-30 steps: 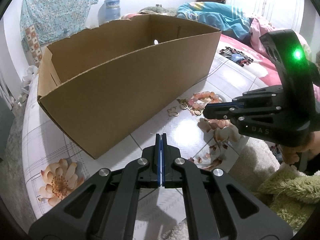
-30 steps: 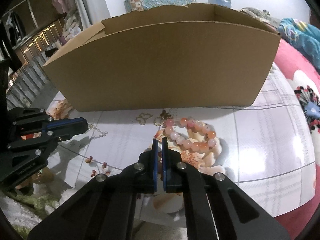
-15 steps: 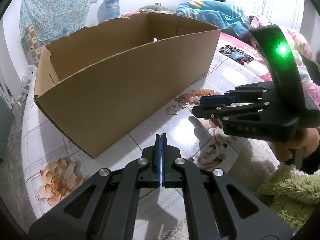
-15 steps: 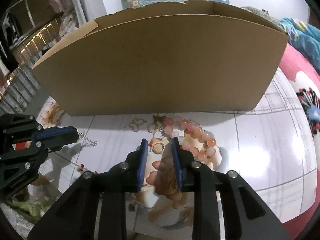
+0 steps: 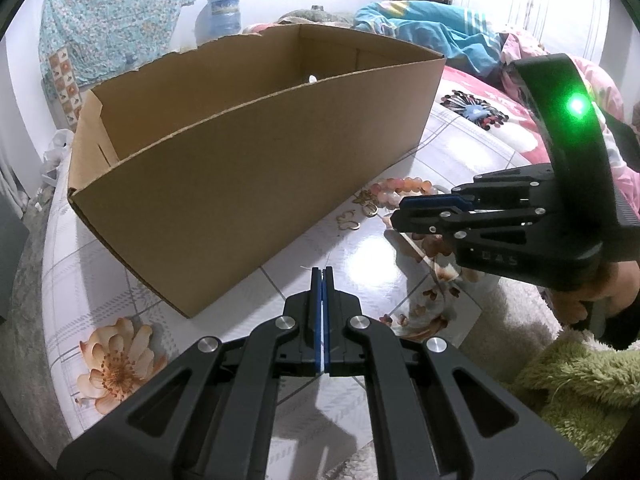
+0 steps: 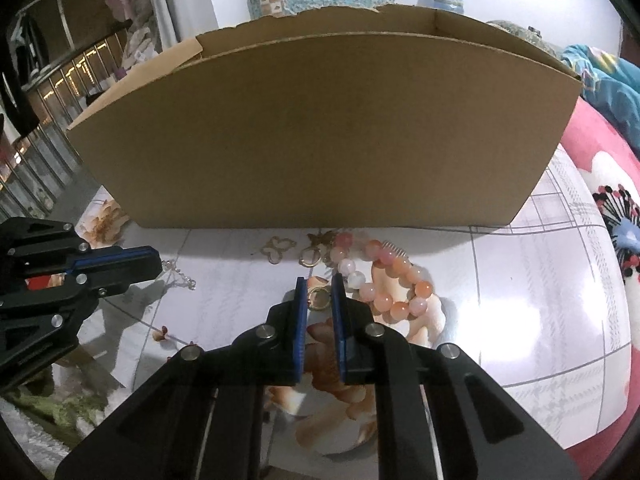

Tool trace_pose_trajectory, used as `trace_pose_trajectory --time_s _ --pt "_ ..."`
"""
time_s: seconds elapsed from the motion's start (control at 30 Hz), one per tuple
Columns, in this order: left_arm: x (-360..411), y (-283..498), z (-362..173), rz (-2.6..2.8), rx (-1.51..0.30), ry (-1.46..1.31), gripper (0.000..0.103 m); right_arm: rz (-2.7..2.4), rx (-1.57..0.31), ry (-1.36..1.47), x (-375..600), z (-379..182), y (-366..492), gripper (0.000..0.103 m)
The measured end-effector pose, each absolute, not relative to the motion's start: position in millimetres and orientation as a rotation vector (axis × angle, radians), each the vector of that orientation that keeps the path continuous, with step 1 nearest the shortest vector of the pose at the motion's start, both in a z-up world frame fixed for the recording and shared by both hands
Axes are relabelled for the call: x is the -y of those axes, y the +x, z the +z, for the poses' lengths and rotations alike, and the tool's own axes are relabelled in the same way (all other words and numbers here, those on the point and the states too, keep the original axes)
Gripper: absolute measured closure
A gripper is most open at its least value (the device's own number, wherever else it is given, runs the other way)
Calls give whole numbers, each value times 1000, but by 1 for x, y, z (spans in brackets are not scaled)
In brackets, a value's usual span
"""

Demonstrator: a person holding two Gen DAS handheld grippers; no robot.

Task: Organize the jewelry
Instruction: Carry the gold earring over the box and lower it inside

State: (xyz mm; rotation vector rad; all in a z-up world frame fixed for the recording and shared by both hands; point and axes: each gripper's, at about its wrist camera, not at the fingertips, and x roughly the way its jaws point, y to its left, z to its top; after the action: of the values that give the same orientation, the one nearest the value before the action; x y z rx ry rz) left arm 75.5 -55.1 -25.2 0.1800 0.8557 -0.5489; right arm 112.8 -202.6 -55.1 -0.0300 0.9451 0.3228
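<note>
Cardboard box fills upper frame, jewelry lying along its base, center. Bead bracelet just right of right gripper, whose fingers are partly open w/ gold ring between tips, not pinched yet. Left gripper closed, empty afaict. Best approach: lower flat, close slowly so ring doesn't skid. Box wall close ahead; lift needs to clear its rim. Open tabletop to right.

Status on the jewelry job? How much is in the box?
Nothing visibly done: the box interior that shows looks bare, though its floor is hidden. In hand: the right gripper is open around a gold ring, not yet closed. The left gripper is shut. Left on the table: the bead bracelet, the butterfly charm, a thin chain.
</note>
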Motion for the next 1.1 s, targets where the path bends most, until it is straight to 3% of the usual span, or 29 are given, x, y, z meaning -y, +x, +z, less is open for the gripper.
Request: trace_pose_trajectory --time_s 0.23,0.6,0.73,1.1 --pt "52 70 -5 -581 -805 156 103 362 -874 25 213 -21 94 91" --pt "39 82 82 -646 -617 61 103 504 -643 122 204 76 122 91" --pt "33 114 94 -549 -603 74 103 514 -663 139 191 78 160 91" --pt "20 177 56 -326 -779 163 103 438 -869 116 160 32 225 90"
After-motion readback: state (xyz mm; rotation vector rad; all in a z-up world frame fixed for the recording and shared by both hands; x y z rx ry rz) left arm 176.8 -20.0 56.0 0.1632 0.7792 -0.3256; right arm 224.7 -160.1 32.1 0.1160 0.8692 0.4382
